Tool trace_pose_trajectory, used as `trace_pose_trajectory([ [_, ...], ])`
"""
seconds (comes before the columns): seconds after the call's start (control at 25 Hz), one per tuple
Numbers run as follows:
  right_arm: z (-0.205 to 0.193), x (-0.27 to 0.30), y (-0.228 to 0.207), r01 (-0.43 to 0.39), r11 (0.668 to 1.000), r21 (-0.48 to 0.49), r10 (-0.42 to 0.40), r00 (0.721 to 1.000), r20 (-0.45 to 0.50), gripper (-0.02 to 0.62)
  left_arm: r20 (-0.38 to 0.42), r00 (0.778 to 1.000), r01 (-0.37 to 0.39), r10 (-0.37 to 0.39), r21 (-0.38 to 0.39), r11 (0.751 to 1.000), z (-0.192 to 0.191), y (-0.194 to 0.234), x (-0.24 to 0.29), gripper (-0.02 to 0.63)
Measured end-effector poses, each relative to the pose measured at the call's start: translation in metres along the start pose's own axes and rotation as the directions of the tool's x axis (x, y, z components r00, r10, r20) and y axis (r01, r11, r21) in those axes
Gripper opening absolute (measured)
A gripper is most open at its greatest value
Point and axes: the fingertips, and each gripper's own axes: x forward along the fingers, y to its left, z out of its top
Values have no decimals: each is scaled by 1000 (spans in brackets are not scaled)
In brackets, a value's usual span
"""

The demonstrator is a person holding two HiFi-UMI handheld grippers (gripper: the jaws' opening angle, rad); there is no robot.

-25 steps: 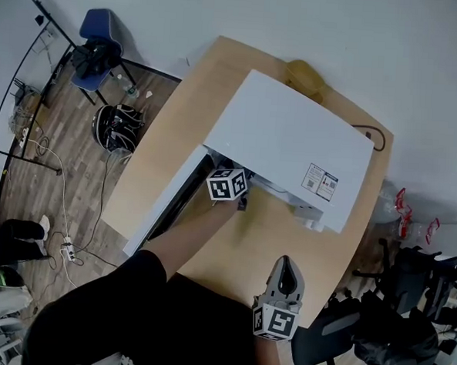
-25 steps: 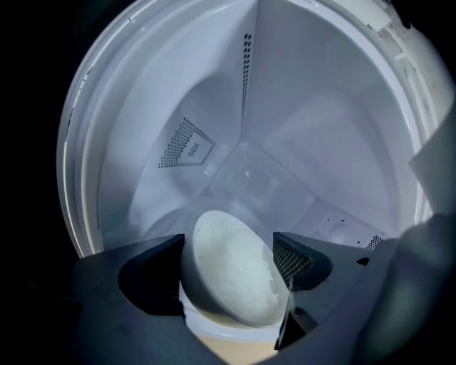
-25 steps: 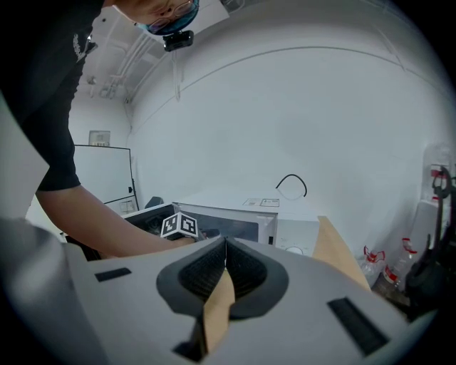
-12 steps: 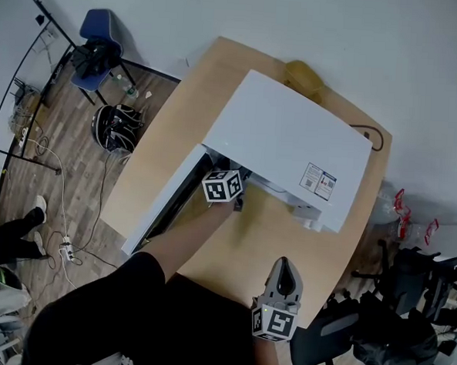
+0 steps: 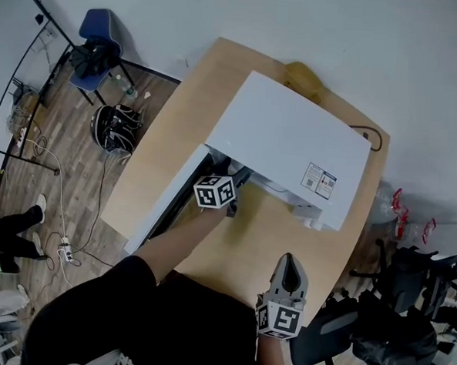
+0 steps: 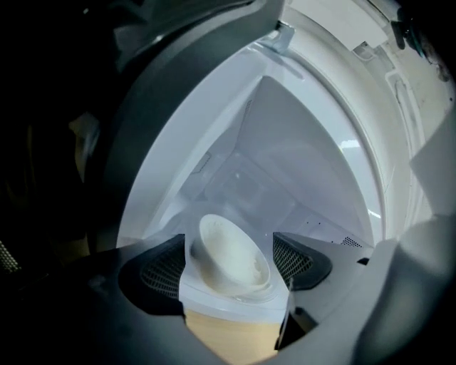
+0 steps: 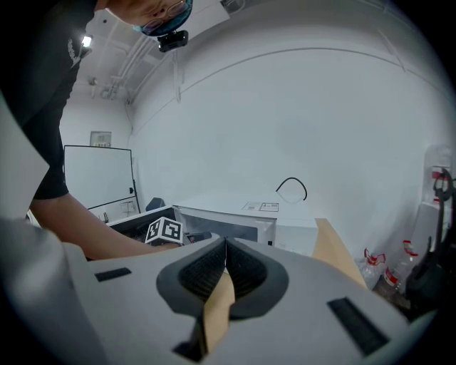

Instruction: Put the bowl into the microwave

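Backing out is the step, I'd say: left hand-held gripper (image 6: 229, 249) has its jaws wide apart, gripping nothing. The bowl (image 6: 226, 258) sits on the microwave (image 5: 293, 143) floor just ahead, between the jaw tips. Pull straight back with the jaws kept wide so no pad drags it. Right hand-held gripper (image 7: 225, 260) is closed and empty. Versus 1 s ago, the left one has retreated from the opening.

The microwave (image 5: 292, 147) stood on the table (image 5: 179, 113), its door (image 5: 164, 203) open to its left. The bowl (image 6: 228, 256) sat inside, just behind the sill, ahead of the left gripper (image 5: 232, 206).
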Motion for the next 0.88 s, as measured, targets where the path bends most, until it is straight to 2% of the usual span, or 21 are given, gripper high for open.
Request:
trace_pose_trajectory([
  [0.2, 3, -11, 10, 19, 1000, 1, -19, 1000, 8, 60, -37, 999, 15, -13, 59, 998, -9, -6, -21, 354],
  [0.28, 2, -15, 16, 23, 1000, 3, -23, 1000, 9, 61, -56, 998, 30, -22, 140, 990, -11, -13, -30, 354],
  [0.36, 0, -19, 23, 24, 1000, -4, -24, 1000, 8, 61, -74, 997, 37, -20, 240, 970, -15, -18, -37, 354],
  [0.48, 1, -25, 29, 32, 999, -14, -32, 999, 10, 61, -96, 995, 36, -4, 330, 943, -21, -20, -41, 354],
  [0.56, 1, -28, 31, 47, 999, -13, -47, 999, 14, 61, -111, 994, 39, 2, 359, 932, -22, -19, -38, 354],
  [0.76, -4, -35, 34, 73, 997, -9, -73, 997, 2, 61, -123, 992, 39, 9, 379, 924, -21, -14, -26, 354],
  [0.88, -9, -36, 33, 84, 996, -10, -84, 996, -12, 61, -150, 988, 34, 34, 432, 901, -23, -10, -15, 354],
])
